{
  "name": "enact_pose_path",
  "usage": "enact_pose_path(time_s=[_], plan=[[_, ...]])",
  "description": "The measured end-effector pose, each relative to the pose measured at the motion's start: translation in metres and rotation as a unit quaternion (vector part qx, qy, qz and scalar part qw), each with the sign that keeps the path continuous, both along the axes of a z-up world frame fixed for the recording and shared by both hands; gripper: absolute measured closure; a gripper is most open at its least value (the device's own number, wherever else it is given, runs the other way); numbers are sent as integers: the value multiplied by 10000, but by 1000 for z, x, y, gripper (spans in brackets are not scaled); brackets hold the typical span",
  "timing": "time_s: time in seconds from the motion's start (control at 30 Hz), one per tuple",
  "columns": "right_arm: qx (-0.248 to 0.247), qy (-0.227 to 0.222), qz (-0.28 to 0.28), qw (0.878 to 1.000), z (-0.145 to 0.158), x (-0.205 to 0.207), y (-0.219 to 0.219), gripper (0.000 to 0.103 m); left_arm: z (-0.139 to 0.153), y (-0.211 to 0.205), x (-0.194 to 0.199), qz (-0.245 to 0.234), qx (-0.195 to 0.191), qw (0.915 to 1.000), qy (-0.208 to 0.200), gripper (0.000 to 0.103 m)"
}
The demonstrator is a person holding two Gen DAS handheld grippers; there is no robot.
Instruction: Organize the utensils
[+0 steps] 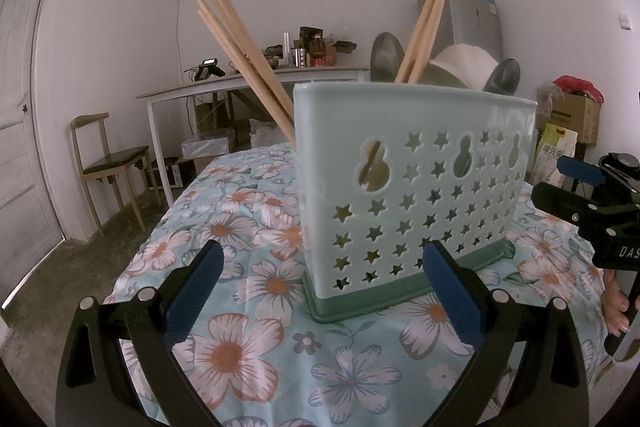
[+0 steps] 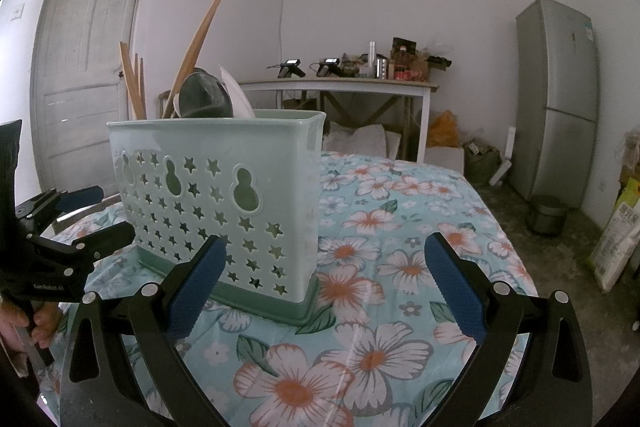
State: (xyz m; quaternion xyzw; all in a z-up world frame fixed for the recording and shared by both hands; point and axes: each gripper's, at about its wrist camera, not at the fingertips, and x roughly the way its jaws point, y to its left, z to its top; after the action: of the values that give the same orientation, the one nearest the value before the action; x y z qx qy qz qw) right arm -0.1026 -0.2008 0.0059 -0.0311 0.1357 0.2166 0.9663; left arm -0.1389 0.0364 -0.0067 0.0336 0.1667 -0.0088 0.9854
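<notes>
The left gripper (image 1: 320,291) sits lowest in its own view, its 2 blue pads (image 1: 196,291) spread wide apart with nothing between them but the flowered cloth (image 1: 240,347). Just beyond the right-hand pad stands the pale green holder (image 1: 412,187), its star-punched wall facing the jaws and its darker base resting on the cloth. The right gripper (image 2: 324,291) is likewise empty, jaws wide apart, with the same holder just beyond its left pad and bare cloth ahead of the gap.

Inside the holder, several wooden chopsticks (image 1: 240,47) lean out past the left end, 2 more (image 1: 426,27) rise near the middle, and 2 dark spoons (image 1: 386,57) and a white spoon (image 1: 464,61) stand toward the far side.

Judging by this, the sorting looks nearly or fully done: every utensil in view is already in the holder, and no loose piece shows on the cloth around either pair of jaws. Whether anything remains outside the views cannot be told. What may be left is only straightening the leaning chopsticks.
</notes>
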Motion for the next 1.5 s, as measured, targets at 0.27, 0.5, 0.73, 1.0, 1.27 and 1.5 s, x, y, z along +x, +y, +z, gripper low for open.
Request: enact_pose_path(time_s=[0.27,0.5,0.73,1.0,1.27,1.5], plan=[[-4,-2,3,10000,1,1,0,8,0,0,0,-1,0,10000,1,5],[-4,-3,9,10000,1,1,0,8,0,0,0,2,-2,10000,-2,5],[-10,1,14,10000,1,1,1,8,0,0,0,3,0,10000,0,5],[-12,2,15,10000,1,1,1,8,0,0,1,1,3,10000,3,5],[-17,4,20,10000,1,1,0,8,0,0,0,3,-2,10000,1,5],[-17,5,21,10000,1,1,1,8,0,0,0,4,-2,10000,0,5]])
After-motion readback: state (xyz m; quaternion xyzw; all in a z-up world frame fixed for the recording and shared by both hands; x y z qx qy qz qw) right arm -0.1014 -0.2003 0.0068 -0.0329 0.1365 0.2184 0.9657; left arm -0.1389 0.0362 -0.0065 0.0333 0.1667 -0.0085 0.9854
